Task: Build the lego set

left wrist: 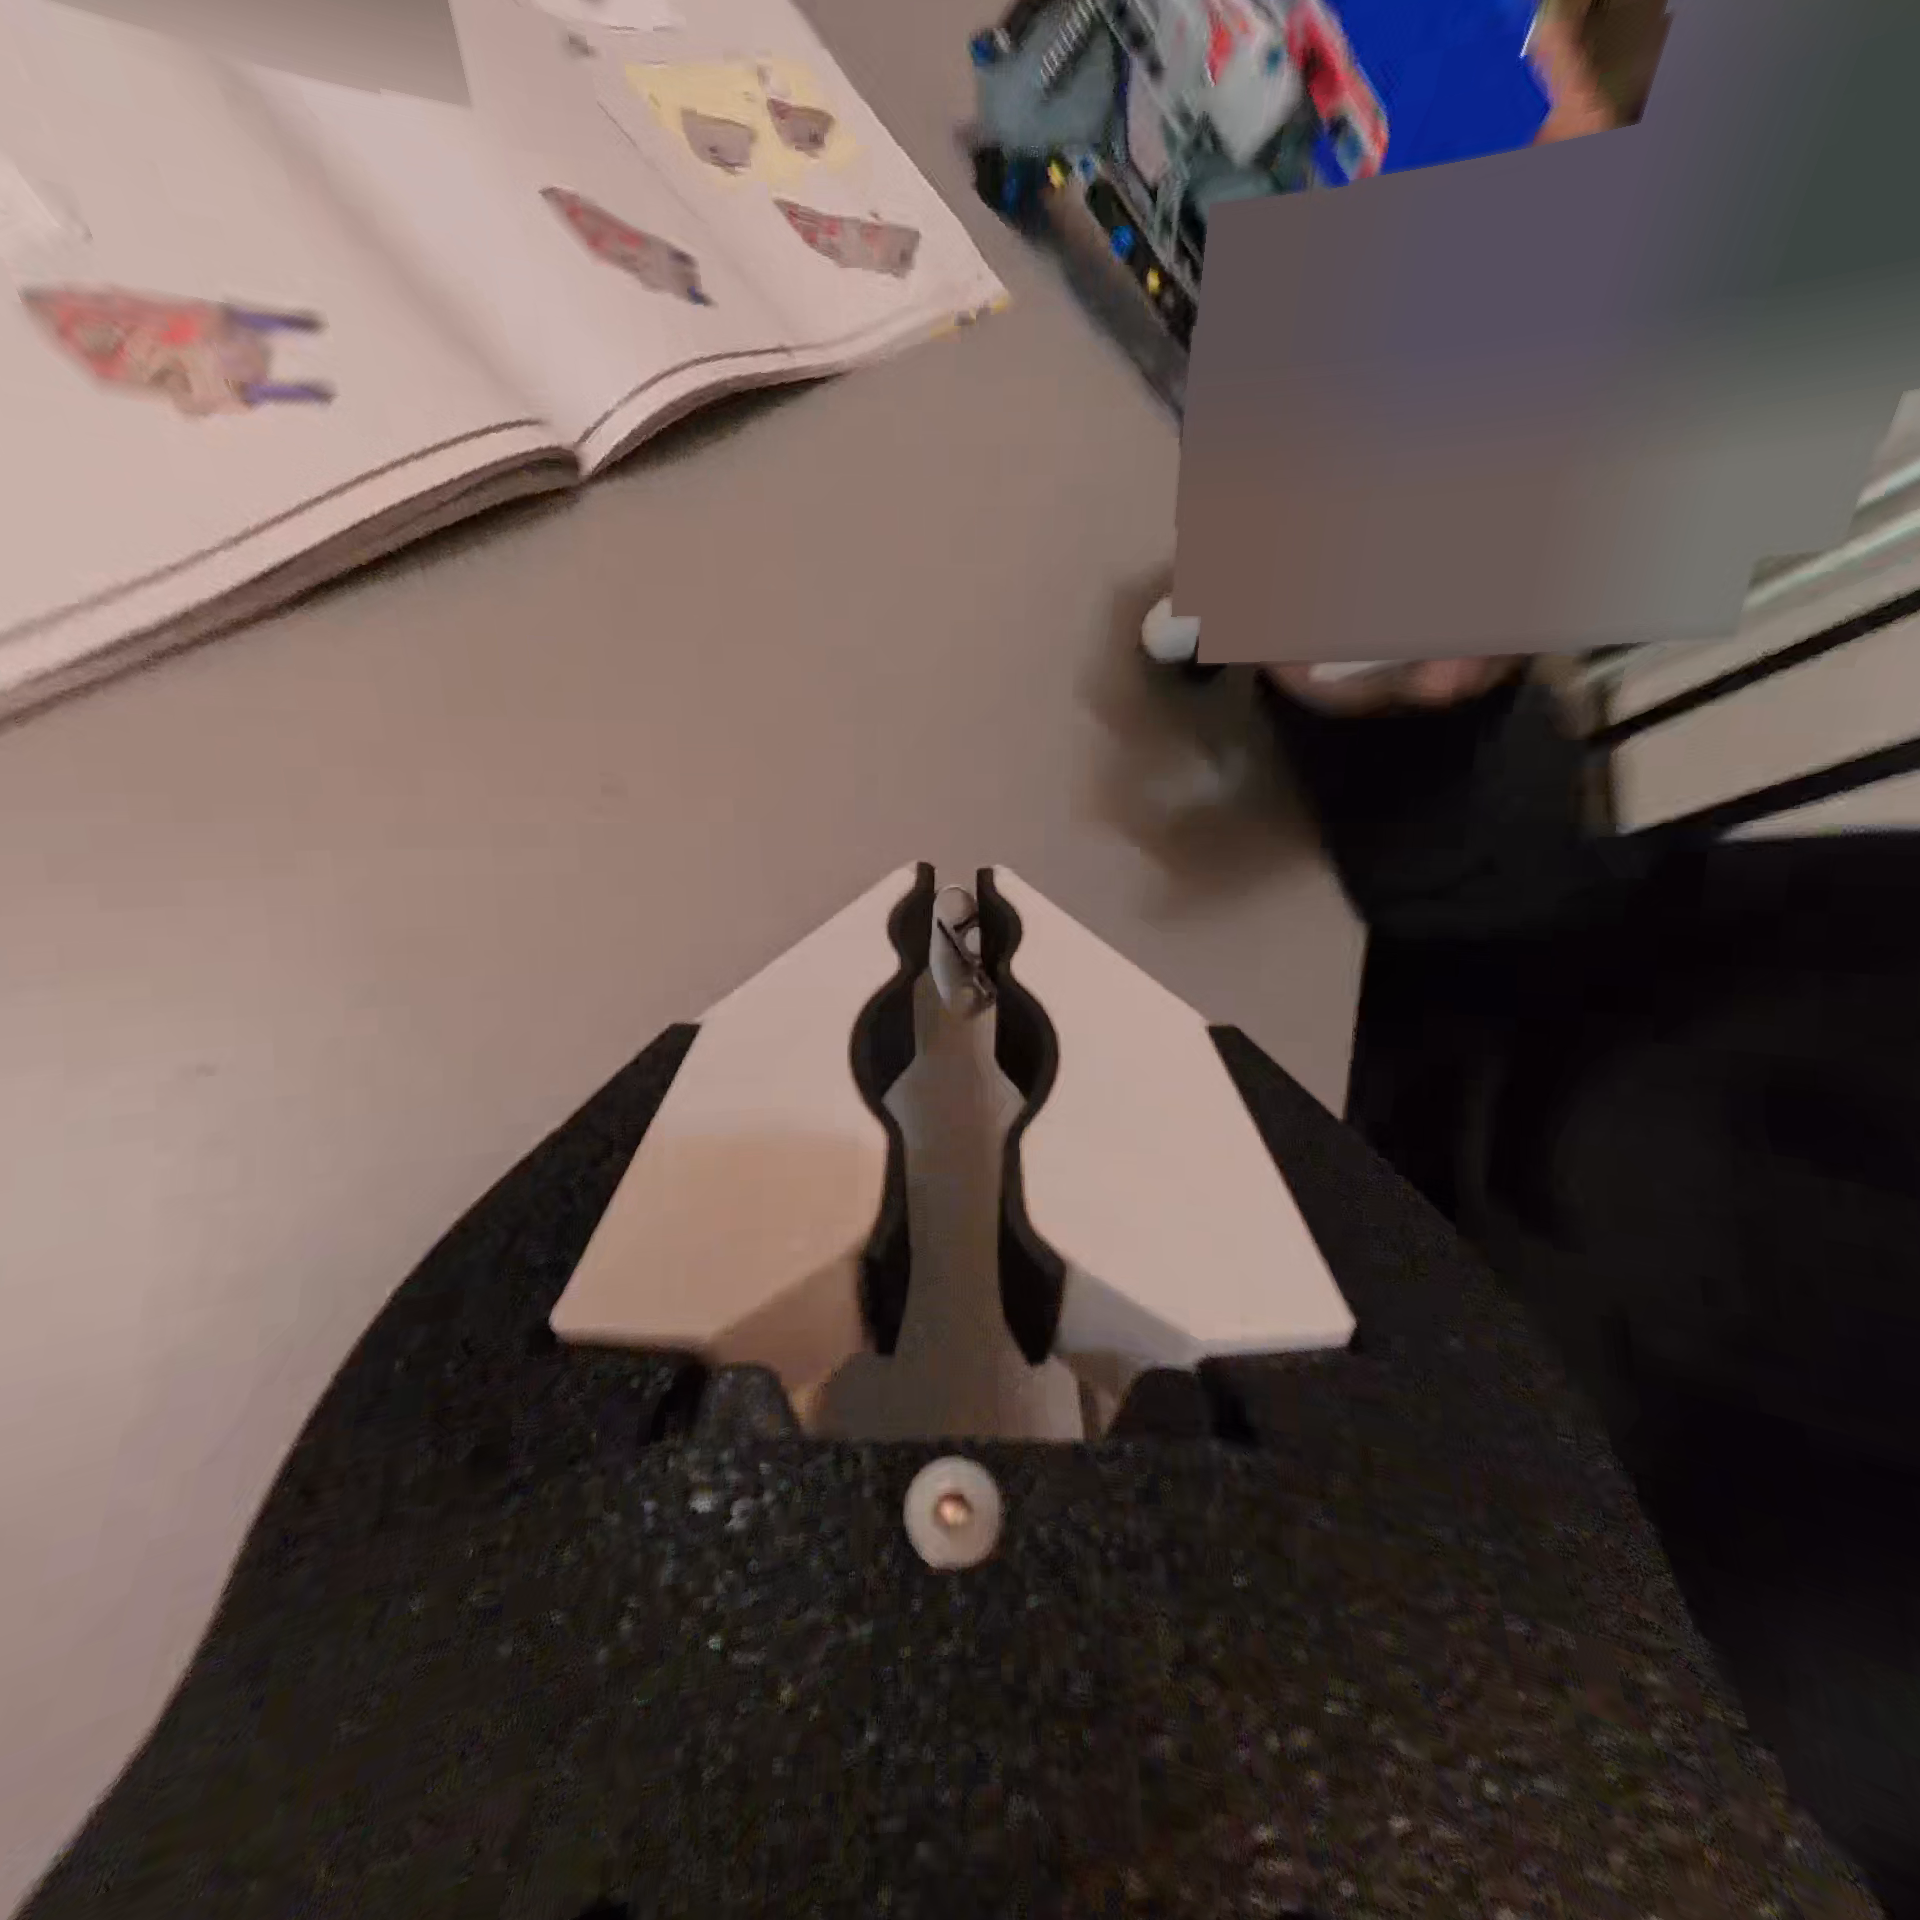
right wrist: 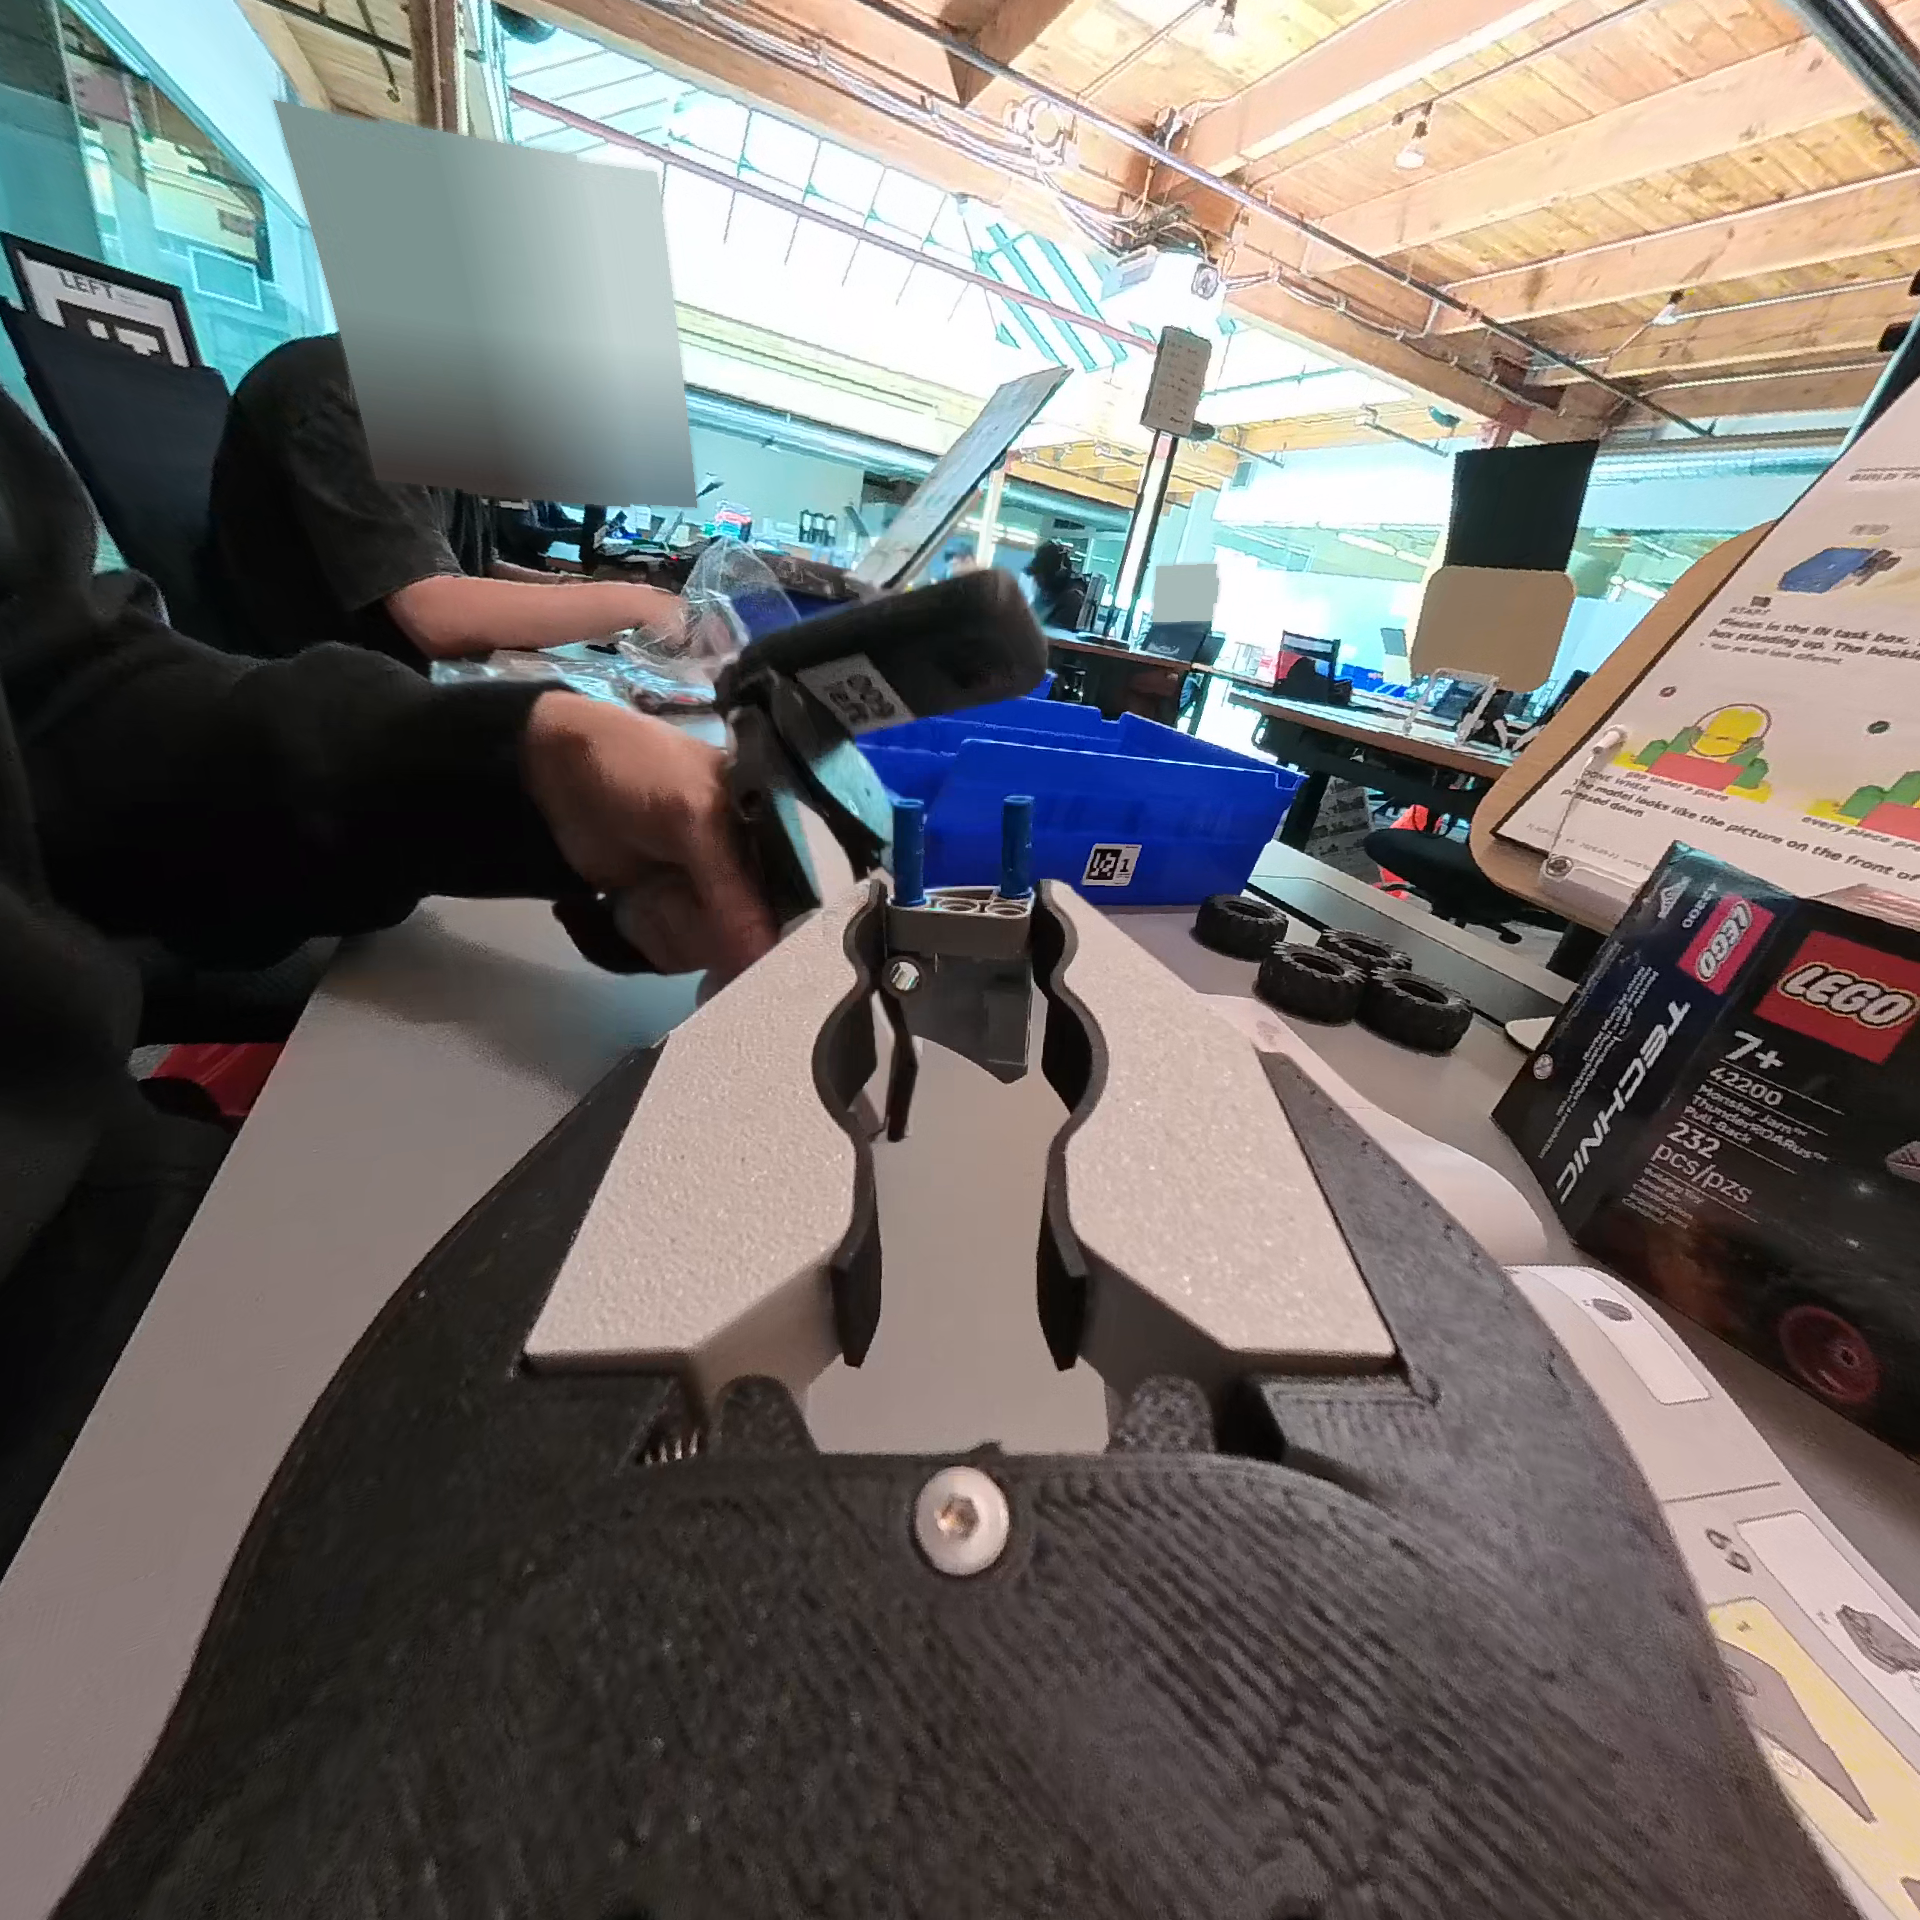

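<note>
My left gripper (left wrist: 954,883) is shut on a small thin light-grey lego piece (left wrist: 954,951) held between its fingertips above the grey table (left wrist: 623,727). My right gripper (right wrist: 961,904) is shut on a grey lego assembly (right wrist: 961,961) with two blue pins (right wrist: 1013,847) standing up from its top. The left gripper also shows in the right wrist view (right wrist: 821,748), held in a person's hand (right wrist: 644,821) just left of and behind the assembly. The open instruction booklet (left wrist: 416,291) lies at the upper left in the left wrist view.
A black lego box (right wrist: 1725,1122) stands at the right, with several black tyres (right wrist: 1340,971) behind it. Blue bins (right wrist: 1091,800) sit at the table's back. A board with printed pictures (right wrist: 1766,686) leans at the far right. Another person sits at the left behind the table. One gripper's finger ends stand about 10 centimeters off the other's.
</note>
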### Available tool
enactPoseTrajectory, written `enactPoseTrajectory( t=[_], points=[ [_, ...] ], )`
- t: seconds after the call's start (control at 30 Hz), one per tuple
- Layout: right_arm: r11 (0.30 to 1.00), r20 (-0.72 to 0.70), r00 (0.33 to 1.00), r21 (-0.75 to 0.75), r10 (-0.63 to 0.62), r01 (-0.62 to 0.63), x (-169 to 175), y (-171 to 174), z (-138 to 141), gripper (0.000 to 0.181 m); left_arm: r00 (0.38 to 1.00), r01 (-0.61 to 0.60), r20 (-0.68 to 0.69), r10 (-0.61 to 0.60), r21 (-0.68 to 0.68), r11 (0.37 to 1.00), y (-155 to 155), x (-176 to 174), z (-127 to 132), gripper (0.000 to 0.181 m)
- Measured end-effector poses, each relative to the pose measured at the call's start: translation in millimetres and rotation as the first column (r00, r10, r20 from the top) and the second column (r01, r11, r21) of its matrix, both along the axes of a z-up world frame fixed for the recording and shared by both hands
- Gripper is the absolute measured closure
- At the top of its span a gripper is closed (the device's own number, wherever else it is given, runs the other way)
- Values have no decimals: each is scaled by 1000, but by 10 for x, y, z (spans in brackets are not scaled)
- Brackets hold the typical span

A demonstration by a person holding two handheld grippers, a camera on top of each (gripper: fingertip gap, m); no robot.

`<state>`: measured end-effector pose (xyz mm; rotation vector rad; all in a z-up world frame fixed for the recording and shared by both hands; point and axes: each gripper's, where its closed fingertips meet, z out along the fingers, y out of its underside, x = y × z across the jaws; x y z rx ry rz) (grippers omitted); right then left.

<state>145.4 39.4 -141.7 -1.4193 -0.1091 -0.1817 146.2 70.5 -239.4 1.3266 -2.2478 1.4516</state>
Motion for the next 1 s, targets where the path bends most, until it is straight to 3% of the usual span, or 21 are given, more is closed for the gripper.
enactPoseTrajectory(
  t=[0.03,0.23,0.33,0.4,0.5,0.57,0.6,0.67,0.77,0.87,1.0],
  points=[
    [1000,-1,1000,4,-5,5,10,-6,5,156,999,-32,-44,30,-52,998,43,38,-12,176],
    [999,6,999,-13,-33,33,45,1,-19,156,983,-145,-129,127,-141,979,293,166,-139,177],
    [999,14,999,-25,-45,45,58,7,-38,156,986,-161,-64,155,-117,980,417,233,-108,177],
    [998,16,998,-25,-53,54,69,4,-38,156,989,-127,74,131,-68,990,449,247,0,177],
    [997,27,997,-30,-74,75,96,1,-44,156,932,33,352,-92,170,985,318,76,132,168],
    [994,43,995,-46,-92,94,117,12,-65,156,877,91,394,-276,428,899,294,-25,20,161],
    [993,52,993,-57,-103,106,129,20,-80,156,883,80,354,-308,532,843,341,-30,-68,158],
    [988,79,989,-77,-127,133,153,31,-108,156,941,44,242,-236,604,796,394,-25,-181,153],
    [985,96,985,-82,-143,151,165,30,-118,156,978,19,173,-112,469,883,184,-73,-148,152],
    [987,85,987,-70,-139,145,161,19,-101,156,981,-81,192,-23,515,853,245,16,-222,144],
    [988,79,988,-69,-134,140,157,21,-100,156,965,-66,251,-82,530,845,134,9,-204,150]
  ],
)
